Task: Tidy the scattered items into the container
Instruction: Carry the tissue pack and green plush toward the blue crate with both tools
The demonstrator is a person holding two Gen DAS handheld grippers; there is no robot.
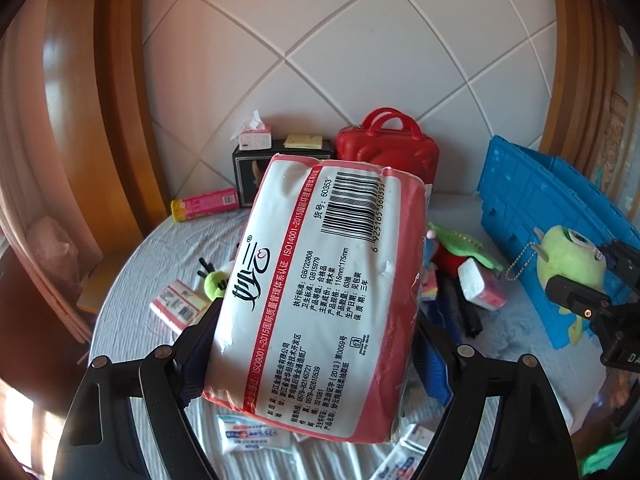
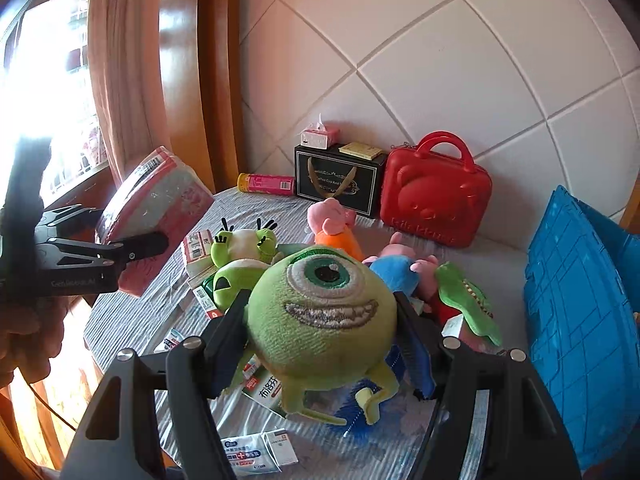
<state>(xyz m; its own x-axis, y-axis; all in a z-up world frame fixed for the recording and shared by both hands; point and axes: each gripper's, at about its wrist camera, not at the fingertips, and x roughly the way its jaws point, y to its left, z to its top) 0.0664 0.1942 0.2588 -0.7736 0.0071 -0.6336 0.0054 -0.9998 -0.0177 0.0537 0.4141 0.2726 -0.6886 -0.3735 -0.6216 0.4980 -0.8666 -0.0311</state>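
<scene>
My left gripper (image 1: 316,320) is shut on a red and white tissue pack (image 1: 320,264), held up above the bed with its barcode side facing the camera. The right wrist view shows that pack (image 2: 160,196) and the left gripper (image 2: 132,248) at the far left. My right gripper (image 2: 320,312) is shut on a green one-eyed monster plush (image 2: 312,344), lifted off the bed. In the left wrist view the plush (image 1: 568,256) hangs with its bead chain in front of the blue crate (image 1: 532,200). The blue crate (image 2: 576,300) stands at the right edge of the bed.
On the striped grey sheet (image 2: 132,312) lie a frog plush (image 2: 244,248), pig plushes (image 2: 332,220), a crocodile plush (image 2: 468,300) and several small medicine boxes (image 2: 260,452). A red case (image 2: 436,196), a black box (image 2: 340,180) and a pink tube (image 2: 266,184) line the padded headboard.
</scene>
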